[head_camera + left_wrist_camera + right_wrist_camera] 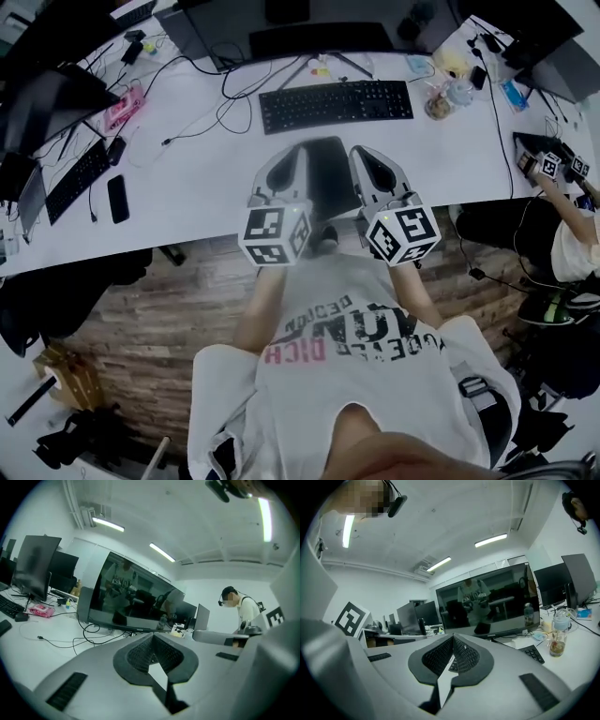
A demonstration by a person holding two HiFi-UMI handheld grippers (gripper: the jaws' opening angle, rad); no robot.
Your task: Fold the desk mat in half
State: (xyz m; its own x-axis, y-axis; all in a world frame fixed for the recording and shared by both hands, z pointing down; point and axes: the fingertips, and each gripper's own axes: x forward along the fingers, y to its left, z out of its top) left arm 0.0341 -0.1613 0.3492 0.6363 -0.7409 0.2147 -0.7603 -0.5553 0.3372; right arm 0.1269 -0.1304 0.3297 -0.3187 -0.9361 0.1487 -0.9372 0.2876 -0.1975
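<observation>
A dark desk mat [328, 178] lies on the white desk [206, 178] just in front of the black keyboard [336, 103]; in the head view it shows between my two grippers, its sides hidden by them. My left gripper [300, 152] and right gripper [359, 153] are held side by side above the desk's near edge, pointing away from me. In the left gripper view the left gripper [152, 635] has its pads meeting at the tip with nothing between them. The right gripper [453, 636] looks the same in its own view. Neither gripper view shows the mat.
A wide monitor [126, 599] stands behind the keyboard, with cables trailing across the desk. A phone [118, 199] and a second keyboard [75, 178] lie at the left. A jar [557, 641] stands at the right. Another person [567, 244] sits at the right end.
</observation>
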